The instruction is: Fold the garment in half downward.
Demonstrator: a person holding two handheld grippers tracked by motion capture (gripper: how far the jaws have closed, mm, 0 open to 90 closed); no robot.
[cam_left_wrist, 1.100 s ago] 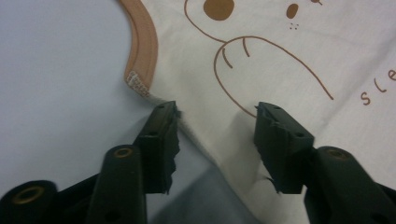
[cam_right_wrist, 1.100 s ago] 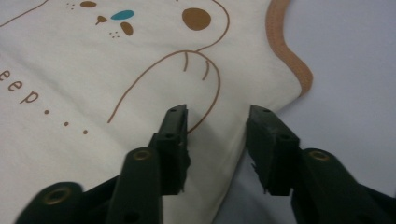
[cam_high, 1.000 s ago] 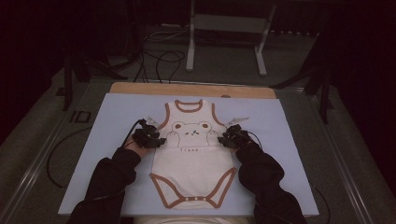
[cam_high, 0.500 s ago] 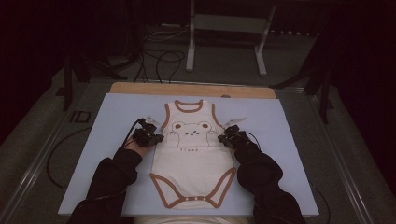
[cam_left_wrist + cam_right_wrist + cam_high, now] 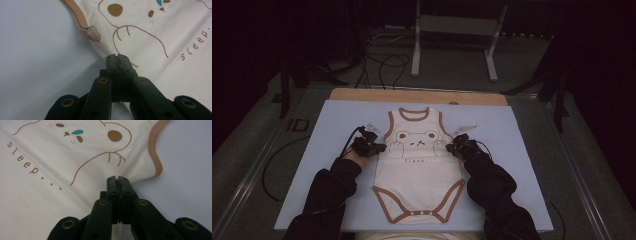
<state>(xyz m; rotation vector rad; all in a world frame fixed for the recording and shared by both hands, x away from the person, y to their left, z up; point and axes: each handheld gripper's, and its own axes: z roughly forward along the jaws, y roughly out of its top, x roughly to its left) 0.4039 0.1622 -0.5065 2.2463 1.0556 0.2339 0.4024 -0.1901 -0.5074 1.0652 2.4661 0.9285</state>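
Since the earlier frame both claws have just been closing, each with cloth of the bodysuit [image 5: 418, 170] between its jaws. In the high view the left claw [image 5: 381, 148] and right claw [image 5: 448, 148] sit at the bodysuit's side seams; it lies flat mid-desk [image 5: 332, 130], long axis running away from the person, neck farthest. The left claw [image 5: 117, 57] clamps the seam below the armhole. The right claw [image 5: 117, 178] clamps likewise. Pinching one layer only could let the garment sag.

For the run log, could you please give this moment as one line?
left claw: shut on bodysuit side seam | right claw: shut on bodysuit | bodysuit: flat on mat
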